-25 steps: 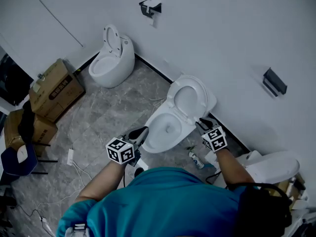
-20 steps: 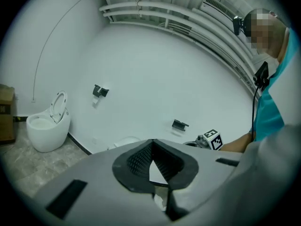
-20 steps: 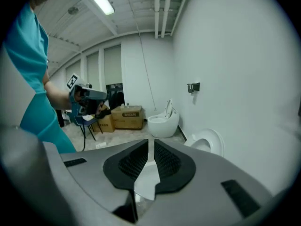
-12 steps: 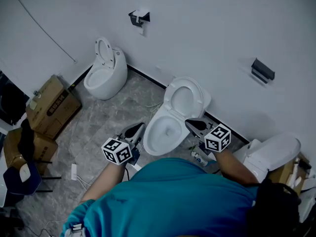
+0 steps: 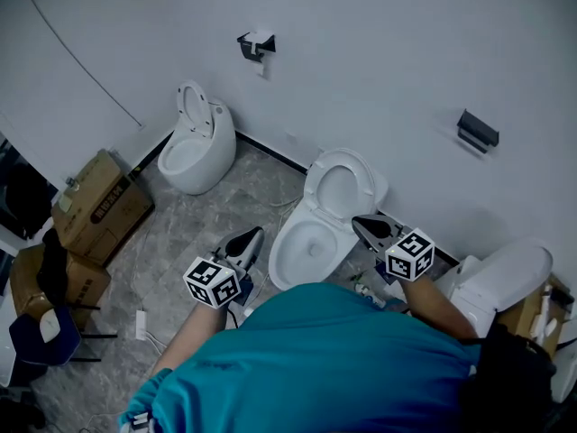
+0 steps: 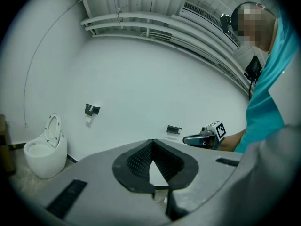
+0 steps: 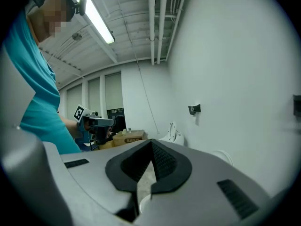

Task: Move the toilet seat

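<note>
A white toilet stands against the wall with its seat [image 5: 341, 186] raised over the open bowl [image 5: 309, 242]. My left gripper [image 5: 250, 240] hangs to the left of the bowl, apart from it, with its jaws shut and empty [image 6: 151, 143]. My right gripper [image 5: 366, 226] hovers just right of the raised seat's lower edge and touches nothing. Its jaws are shut too, with nothing between them [image 7: 151, 144]. Each gripper shows in the other's view: the right gripper [image 6: 203, 138] and the left gripper [image 7: 95, 123].
A second white toilet [image 5: 196, 144] stands at the back left. Cardboard boxes [image 5: 99, 204] sit along the left wall, and a third toilet [image 5: 500, 282] is at the right. A paper holder [image 5: 256, 44] and a dark bracket [image 5: 476, 131] hang on the wall. Small bottles [image 5: 365, 290] lie by the toilet's base.
The head view has shifted a little. My right gripper has come up and slightly away from the seat's right edge. The seat stays raised and the left gripper has barely moved.
</note>
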